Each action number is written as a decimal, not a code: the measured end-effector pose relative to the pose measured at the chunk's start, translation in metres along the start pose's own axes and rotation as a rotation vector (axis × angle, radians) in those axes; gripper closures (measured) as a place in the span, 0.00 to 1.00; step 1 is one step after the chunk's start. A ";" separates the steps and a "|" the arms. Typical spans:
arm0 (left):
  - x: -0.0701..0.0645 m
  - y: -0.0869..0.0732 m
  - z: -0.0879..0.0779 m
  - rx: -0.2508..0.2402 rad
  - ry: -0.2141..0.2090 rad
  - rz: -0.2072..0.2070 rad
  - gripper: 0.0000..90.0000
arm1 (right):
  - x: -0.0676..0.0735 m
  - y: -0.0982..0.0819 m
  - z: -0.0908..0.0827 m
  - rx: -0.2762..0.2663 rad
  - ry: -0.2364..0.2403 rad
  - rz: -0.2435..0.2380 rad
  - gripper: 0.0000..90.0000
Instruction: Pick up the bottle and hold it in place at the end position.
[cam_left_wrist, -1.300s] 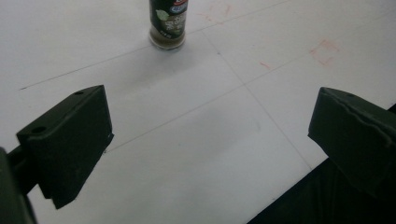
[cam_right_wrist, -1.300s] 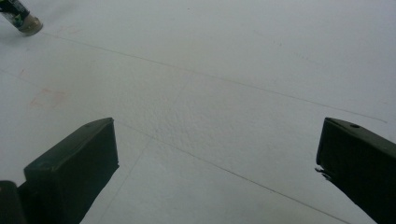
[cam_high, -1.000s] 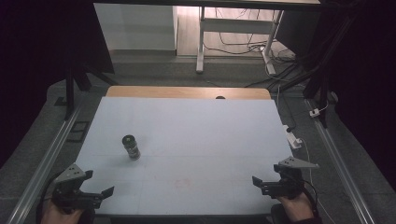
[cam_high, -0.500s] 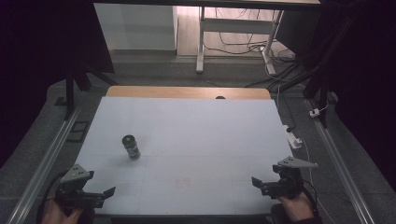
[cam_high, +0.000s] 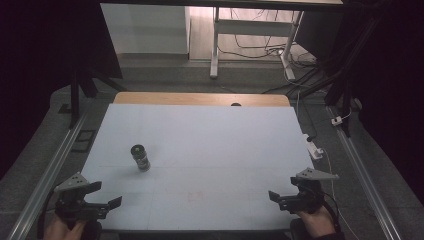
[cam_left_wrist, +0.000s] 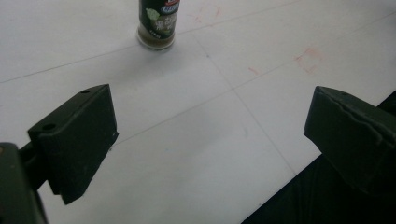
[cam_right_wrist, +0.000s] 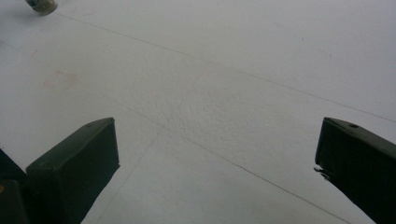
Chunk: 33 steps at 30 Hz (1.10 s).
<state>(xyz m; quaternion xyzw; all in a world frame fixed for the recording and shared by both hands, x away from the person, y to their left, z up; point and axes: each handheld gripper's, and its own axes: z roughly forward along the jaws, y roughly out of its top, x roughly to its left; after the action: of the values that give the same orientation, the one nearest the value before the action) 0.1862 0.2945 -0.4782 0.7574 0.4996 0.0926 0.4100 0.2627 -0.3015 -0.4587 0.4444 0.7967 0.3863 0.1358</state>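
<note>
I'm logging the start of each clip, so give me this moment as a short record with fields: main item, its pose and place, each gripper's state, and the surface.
item: spice jar, dark lid, green label
pose: upright
place: left half of the white table top, ahead of the left gripper, apart from both grippers
left gripper: jaws wide apart, nothing between them, at the near left corner; they have just closed a little
right gripper: jaws wide apart, nothing between them, at the near right corner
surface: white sheet with thin seam lines and faint reddish marks
</note>
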 end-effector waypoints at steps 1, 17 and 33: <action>0.000 0.000 0.000 -0.007 -0.002 0.002 0.04 | 0.000 0.000 0.000 0.003 0.000 -0.001 0.00; -0.003 0.013 0.013 -0.058 0.016 0.050 0.00 | 0.000 0.000 0.000 -0.003 0.001 0.001 0.00; 0.008 0.029 0.033 -0.001 0.074 0.087 0.00 | 0.001 0.000 0.001 0.004 0.000 -0.011 0.00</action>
<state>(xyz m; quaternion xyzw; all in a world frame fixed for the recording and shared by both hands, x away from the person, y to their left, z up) 0.2279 0.2784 -0.4811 0.7743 0.4811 0.1385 0.3871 0.2624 -0.3001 -0.4587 0.4405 0.7998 0.3840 0.1371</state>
